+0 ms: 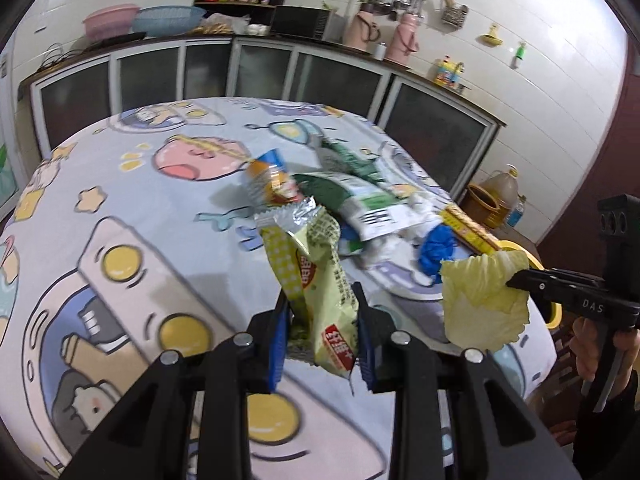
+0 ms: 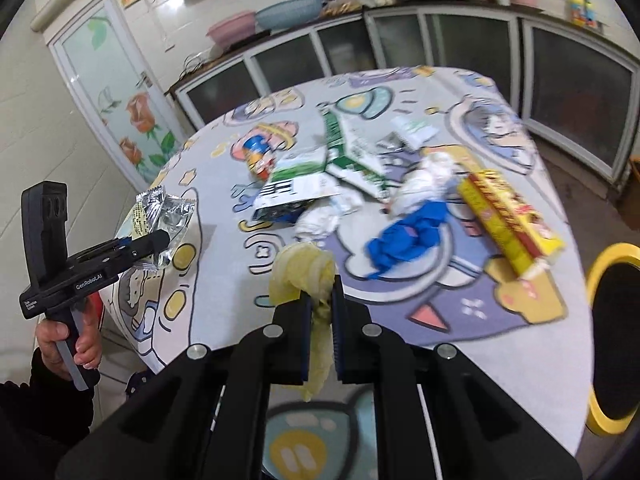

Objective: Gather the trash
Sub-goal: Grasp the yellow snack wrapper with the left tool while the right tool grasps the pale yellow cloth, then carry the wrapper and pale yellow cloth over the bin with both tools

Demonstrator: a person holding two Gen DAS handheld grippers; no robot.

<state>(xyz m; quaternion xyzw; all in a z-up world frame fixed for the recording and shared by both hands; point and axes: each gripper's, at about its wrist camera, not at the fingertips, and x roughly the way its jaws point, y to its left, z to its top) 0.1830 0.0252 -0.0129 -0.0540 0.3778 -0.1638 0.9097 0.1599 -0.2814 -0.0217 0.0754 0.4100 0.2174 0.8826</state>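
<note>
Above the table's (image 1: 120,208) near edge, the left gripper (image 1: 322,300) has its fingers clamped on a yellow-green snack wrapper (image 1: 320,280), and the right gripper (image 2: 321,308) pinches a pale cabbage leaf (image 2: 302,272). More trash lies toward the far right: a green-white bag (image 2: 304,184), blue glove (image 2: 404,236), yellow box (image 2: 508,224).

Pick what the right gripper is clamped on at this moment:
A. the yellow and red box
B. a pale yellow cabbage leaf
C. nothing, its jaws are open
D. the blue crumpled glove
B: the right gripper has its jaws shut on the pale yellow cabbage leaf, lifted off the table, while the blue glove and the yellow and red box lie on the tablecloth.
</note>
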